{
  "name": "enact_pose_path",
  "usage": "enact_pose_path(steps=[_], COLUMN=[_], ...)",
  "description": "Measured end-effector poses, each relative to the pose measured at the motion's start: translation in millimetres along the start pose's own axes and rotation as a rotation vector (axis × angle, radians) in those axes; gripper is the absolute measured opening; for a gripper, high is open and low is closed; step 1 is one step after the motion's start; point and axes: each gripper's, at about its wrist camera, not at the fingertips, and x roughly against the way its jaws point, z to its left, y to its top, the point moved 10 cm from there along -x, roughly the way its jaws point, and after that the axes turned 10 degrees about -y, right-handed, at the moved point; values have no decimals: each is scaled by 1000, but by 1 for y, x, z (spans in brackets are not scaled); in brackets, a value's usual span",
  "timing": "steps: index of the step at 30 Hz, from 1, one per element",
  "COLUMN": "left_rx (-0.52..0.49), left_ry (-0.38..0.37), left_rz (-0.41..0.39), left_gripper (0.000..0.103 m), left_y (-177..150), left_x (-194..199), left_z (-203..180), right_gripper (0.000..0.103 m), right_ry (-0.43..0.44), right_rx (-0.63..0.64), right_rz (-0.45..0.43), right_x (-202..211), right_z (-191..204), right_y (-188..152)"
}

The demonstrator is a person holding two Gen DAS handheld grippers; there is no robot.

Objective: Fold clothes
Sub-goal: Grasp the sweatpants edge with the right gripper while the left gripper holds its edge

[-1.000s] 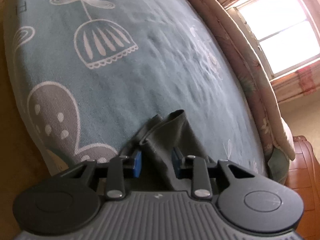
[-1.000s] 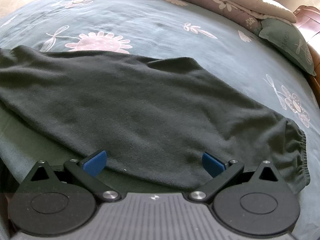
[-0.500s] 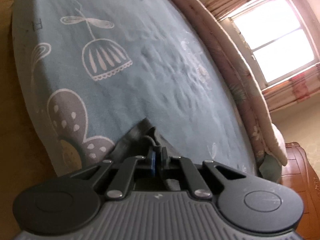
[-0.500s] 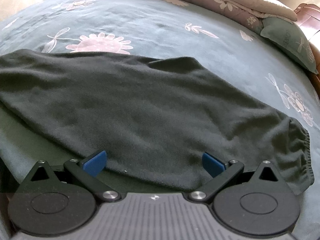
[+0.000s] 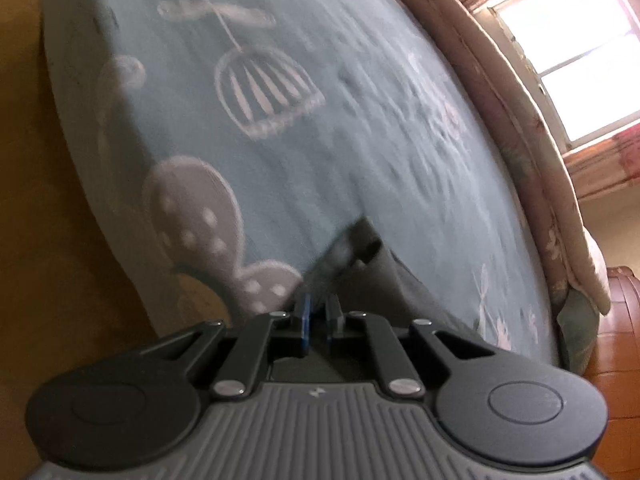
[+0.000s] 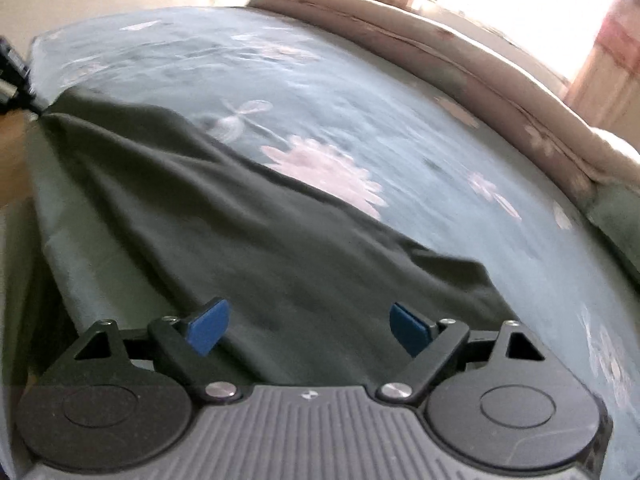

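Observation:
A dark grey garment (image 6: 248, 240) lies stretched across the blue patterned bedspread (image 6: 360, 92). My left gripper (image 5: 319, 312) is shut on one end of that garment (image 5: 372, 264), near the bed's edge. In the right wrist view my right gripper (image 6: 310, 326) stands open just above the cloth, its blue pads (image 6: 208, 326) wide apart with nothing between them. At the far left of that view the left gripper (image 6: 16, 88) shows, pulling the cloth end into taut folds. The view is blurred.
A rolled pinkish quilt (image 6: 460, 60) runs along the far side of the bed, with a green pillow (image 6: 616, 220) at its right end. A bright window (image 5: 580, 52) is behind. Wooden floor (image 5: 48, 240) lies beside the bed and a wooden headboard (image 5: 624, 320) at the right.
My left gripper shut on the garment's end and lifted it, drawing the cloth taut. My right gripper stayed open and swung left over the garment, away from its elastic cuff.

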Motion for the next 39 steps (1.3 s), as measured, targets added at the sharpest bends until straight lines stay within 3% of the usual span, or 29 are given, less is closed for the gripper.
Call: enact_pose_path(steps=[2, 5, 9, 11, 13, 16, 19, 23, 26, 30, 33, 36, 39], left_rx=[-43, -102, -175, -210, -257, -324, -303, -282, -275, -336, -439, -566, -667], left_ry=[1, -65, -219, -254, -242, -129, -152, -179, -185, -145, -138, -174, -186], left_rz=[-22, -20, 104, 186, 253, 292, 292, 300, 299, 301, 274, 251, 252], left_gripper=[16, 21, 43, 43, 43, 42, 44, 45, 45, 44, 45, 46, 47], left_y=[10, 19, 3, -13, -29, -38, -35, -36, -34, -35, -38, -49, -63], left_x=[10, 12, -23, -47, -73, -103, -107, -105, -106, -98, -84, -72, -66], left_z=[-8, -36, -89, -105, -112, -101, -99, -96, -96, -101, -114, -135, -149], right_gripper=[84, 69, 60, 55, 51, 39, 27, 24, 4, 3, 3, 5, 18], right_ry=[31, 95, 202, 249, 288, 325, 346, 365, 378, 469, 526, 509, 483], right_rx=[20, 72, 176, 247, 304, 372, 406, 450, 465, 458, 456, 433, 418], right_rz=[-27, -79, -125, -146, -158, -151, -141, -132, -118, -95, -52, -64, -108], right_x=[0, 3, 9, 12, 12, 6, -3, -16, -18, 1, 6, 7, 13], right_z=[9, 30, 67, 90, 108, 130, 142, 155, 158, 152, 150, 146, 144], right_y=[12, 33, 55, 62, 66, 66, 65, 63, 66, 67, 60, 61, 68])
